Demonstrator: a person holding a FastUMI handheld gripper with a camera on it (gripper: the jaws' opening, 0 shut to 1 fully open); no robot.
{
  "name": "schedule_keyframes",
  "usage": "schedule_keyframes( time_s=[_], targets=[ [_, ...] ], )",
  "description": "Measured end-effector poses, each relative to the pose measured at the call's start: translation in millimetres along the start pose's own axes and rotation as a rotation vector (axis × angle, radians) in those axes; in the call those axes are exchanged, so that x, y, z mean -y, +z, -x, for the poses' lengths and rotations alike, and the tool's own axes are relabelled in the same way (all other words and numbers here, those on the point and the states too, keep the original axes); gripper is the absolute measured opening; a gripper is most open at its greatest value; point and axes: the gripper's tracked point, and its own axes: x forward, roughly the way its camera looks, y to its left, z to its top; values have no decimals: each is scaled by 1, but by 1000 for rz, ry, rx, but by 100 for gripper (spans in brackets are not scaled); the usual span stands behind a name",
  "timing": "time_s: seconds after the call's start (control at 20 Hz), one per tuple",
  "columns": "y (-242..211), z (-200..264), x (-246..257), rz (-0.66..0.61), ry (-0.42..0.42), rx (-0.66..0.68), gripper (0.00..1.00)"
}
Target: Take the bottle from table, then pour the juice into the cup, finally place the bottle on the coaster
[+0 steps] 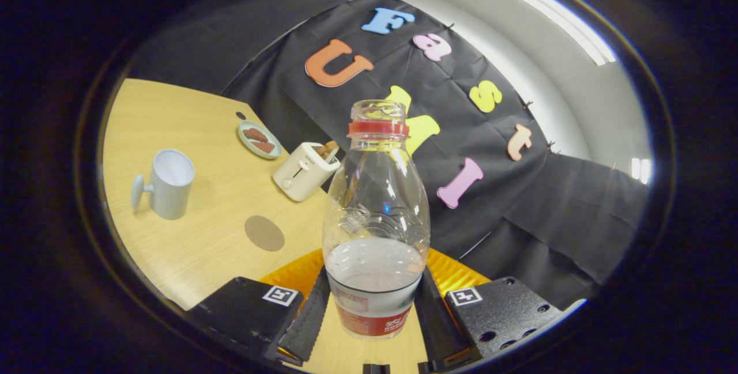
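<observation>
The bottle sits tight between the gripper fingers, both pressing its sides, so nothing else fits in there. Its open top stands clear, with only the wall cloth behind it. Off to the side, the table has a wide bare patch around the flat coaster. The cup stands apart past it. The toaster and the plate sit farther back by the cloth, maybe touching each other; it is hard to tell.
</observation>
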Motion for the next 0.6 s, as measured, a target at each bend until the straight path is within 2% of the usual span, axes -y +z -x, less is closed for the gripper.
schedule_keyframes(
  time_s=[0.6],
  targets=[
    [34, -20, -55, 319, -28, -7, 80]
  ],
)
